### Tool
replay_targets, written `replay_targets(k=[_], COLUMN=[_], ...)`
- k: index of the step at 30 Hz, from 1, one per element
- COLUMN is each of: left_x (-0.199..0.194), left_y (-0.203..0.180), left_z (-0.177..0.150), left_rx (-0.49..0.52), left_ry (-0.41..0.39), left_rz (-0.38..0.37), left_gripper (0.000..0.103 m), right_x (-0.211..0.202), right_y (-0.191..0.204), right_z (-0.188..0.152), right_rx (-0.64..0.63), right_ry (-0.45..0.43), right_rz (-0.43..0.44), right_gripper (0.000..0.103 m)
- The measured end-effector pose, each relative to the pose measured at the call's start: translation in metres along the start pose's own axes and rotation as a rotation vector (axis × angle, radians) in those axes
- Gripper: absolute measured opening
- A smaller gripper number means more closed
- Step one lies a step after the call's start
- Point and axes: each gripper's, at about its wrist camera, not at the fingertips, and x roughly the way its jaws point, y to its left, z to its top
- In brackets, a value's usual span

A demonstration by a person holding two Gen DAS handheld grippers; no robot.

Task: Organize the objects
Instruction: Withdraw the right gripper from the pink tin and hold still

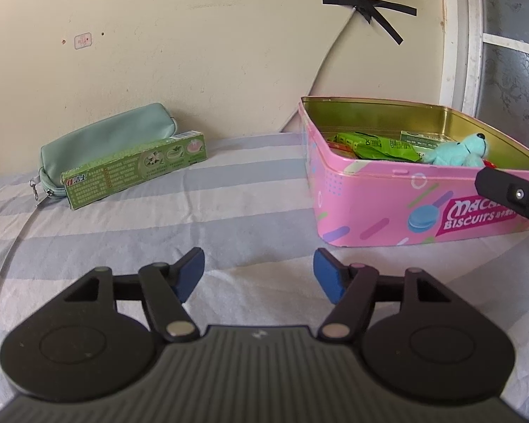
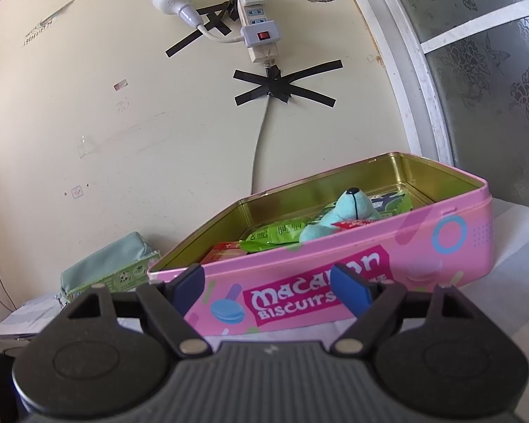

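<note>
Nearest in the left wrist view, the left tongs (image 1: 259, 275) hang released over the striped bedsheet (image 1: 229, 211), blue pads apart with only cloth showing between them. The right tongs (image 2: 273, 290) are likewise released, nothing between the pads, and face the front wall of the pink biscuit tin (image 2: 370, 264) just ahead; one black finger of them pokes into the left view at its right edge.

The tin stands open on the bed and already holds a teal plush bear (image 2: 349, 208), green snack packets (image 2: 278, 232) and a red packet (image 2: 222, 250). Further back on the left, well apart from the tin, the green toothpaste box (image 1: 134, 172) lies on the sheet, touching the mint pencil pouch (image 1: 105, 141) that rests against the wall. Those two look like what remains to be put away.

Several things could go wrong from here. The toothpaste box is long and light, so a grip near one end would probably let it swing or slip out. It lies against the pouch, so tongs coming in from behind may drag the pouch or catch its zipper pull. The soft bedding gives under pressure, so a pad pressed down could pinch a fold of sheet along with the box. The tin's contents sit high, and a box dropped across the bear may perch instead of settling.
</note>
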Motion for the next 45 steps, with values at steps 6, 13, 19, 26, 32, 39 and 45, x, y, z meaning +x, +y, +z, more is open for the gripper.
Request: replay_targets(k=[6,13,19,26,32,39,45], left_x=[-0.0008,-0.0012,-0.0023,-0.0027,-0.0026,-0.0026,-0.0025], left_y=[-0.0008,-0.0017,-0.0023,-0.0030,-0.0036,-0.0042,-0.0042], left_z=[0.0001,0.0005,0.0004,0.0003,0.0001,0.0001,0.0001], left_rx=[0.003,0.002,-0.001,0.000,0.000,-0.001,-0.005], left_ry=[-0.001,-0.001,-0.002,0.000,0.000,-0.001,0.001], left_rz=[0.002,0.004,0.006,0.006,0.006,0.008,0.008], left_gripper=[0.070,0.071,0.076,0.076,0.076,0.076,0.076], right_x=[0.0002,0.0003,0.0002,0.0006,0.0007,0.0009,0.0015], right_y=[-0.0005,-0.0014,-0.0011,-0.0013,-0.0015,-0.0019,-0.0019], right_z=[0.0003,0.0005,-0.0005,-0.0006,-0.0003,-0.0001,-0.0007], right_rx=[-0.001,-0.001,-0.001,0.000,0.000,0.000,-0.001], right_ry=[0.000,0.001,0.000,0.001,0.001,0.000,0.003], right_rz=[0.001,0.002,0.001,0.000,0.000,0.000,-0.001], right_gripper=[0.082,0.082,0.085,0.085,0.085,0.086,0.086])
